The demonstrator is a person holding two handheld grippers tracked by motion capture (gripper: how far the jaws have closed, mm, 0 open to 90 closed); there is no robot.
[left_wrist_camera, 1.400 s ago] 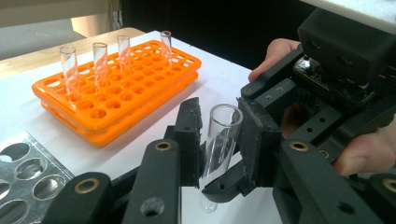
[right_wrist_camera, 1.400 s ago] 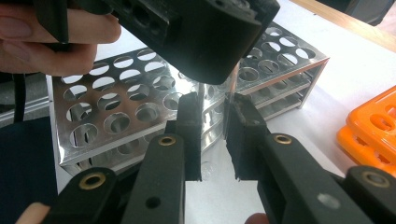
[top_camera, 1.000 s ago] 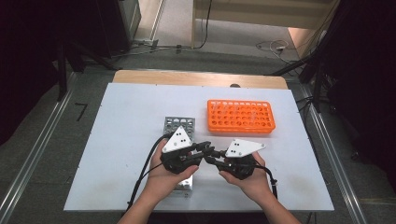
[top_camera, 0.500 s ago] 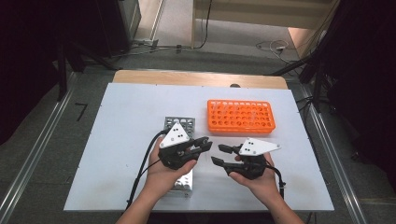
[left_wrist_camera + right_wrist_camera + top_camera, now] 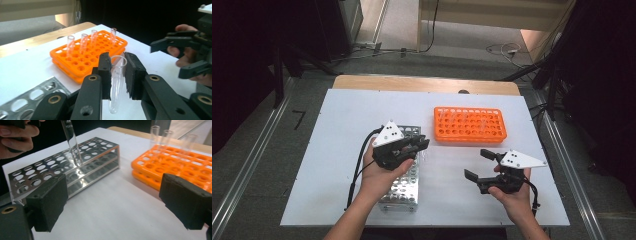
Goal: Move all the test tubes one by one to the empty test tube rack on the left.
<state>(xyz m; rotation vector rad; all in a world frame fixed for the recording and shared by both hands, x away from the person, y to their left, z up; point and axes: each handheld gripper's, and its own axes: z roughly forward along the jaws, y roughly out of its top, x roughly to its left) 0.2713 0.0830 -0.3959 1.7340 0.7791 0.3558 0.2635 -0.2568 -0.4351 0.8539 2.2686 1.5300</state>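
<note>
No legible text, brand, number or sign appears on any surface; the glass test tube (image 5: 115,82) carries faint printed graduation marks along its wall in the left gripper view, too blurred to read. In the right gripper view the same tube shows a small dark printed mark near its upper end (possibly lettering, unresolved at this sharpness); it cannot be read.

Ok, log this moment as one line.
left tool: shut on glass tube, above metal rack | right tool: open, empty | orange rack: four tubes
</note>
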